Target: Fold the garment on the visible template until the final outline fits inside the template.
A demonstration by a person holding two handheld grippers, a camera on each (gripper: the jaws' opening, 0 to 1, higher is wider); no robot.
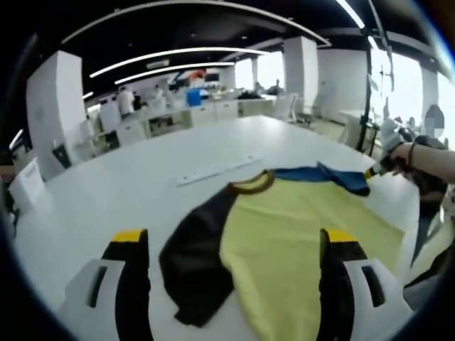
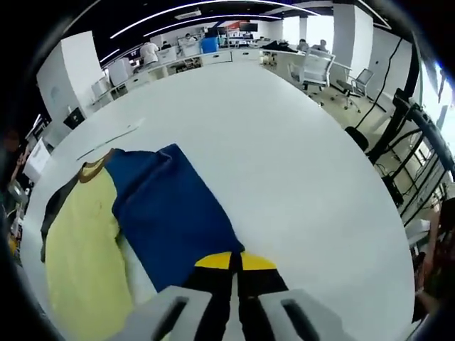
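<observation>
Right gripper fingers clamp the T-shirt's blue sleeve; left gripper fingers spread, hovering over the white counter.

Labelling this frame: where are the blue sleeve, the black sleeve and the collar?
blue sleeve (image 2: pixel 167 213), right gripper view, middle of the panel.
black sleeve (image 1: pixel 195 266), left gripper view, mid-sleeve.
collar (image 1: pixel 250 185), left gripper view, brown neck rim.

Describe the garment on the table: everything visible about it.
The garment is a soft T-shirt lying flat on the white table, with a yellow body, a black sleeve spread to one side, a blue sleeve and a brown-trimmed collar. The right gripper is shut on the blue sleeve's edge, drawing it out. The left gripper hangs open over the shirt.
</observation>
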